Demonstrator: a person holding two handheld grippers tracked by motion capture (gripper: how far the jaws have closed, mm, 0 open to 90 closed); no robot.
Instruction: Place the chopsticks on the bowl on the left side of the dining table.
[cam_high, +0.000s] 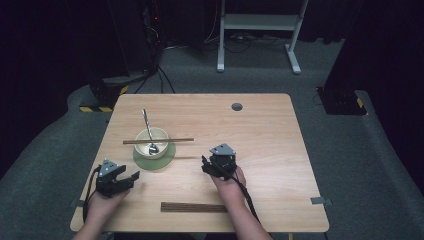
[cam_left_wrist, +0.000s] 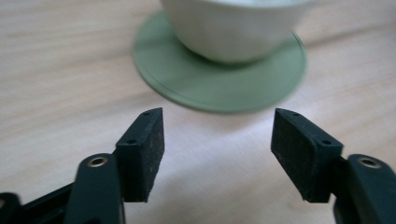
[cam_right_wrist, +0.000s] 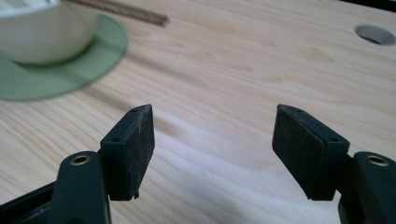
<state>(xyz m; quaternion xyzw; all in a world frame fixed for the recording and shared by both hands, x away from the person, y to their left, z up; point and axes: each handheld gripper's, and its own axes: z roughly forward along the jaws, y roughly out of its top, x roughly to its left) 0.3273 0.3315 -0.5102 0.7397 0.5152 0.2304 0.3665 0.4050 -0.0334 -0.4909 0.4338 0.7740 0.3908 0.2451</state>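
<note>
Left of centre, a chopstick lies across the pale bowl holding a spoon, while both grippers gape empty.

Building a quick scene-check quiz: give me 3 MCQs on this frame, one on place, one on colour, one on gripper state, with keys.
1. Where does the spoon sit?
A. in the bowl
B. on the bare table
C. between the jaws of the right gripper

2. What colour is the round coaster under the bowl?
A. red
B. green
C. black

3. How do the jaws of the left gripper stand?
A. clamped on the coaster
B. shut with nothing in them
C. open with nothing between them

Key: 1 A, the spoon's head lies inside the bowl with its handle leaning out over the rim. 2 B, the green disc shows in all three views. 3 C, the left gripper view shows bare table between the parted pads.
</note>
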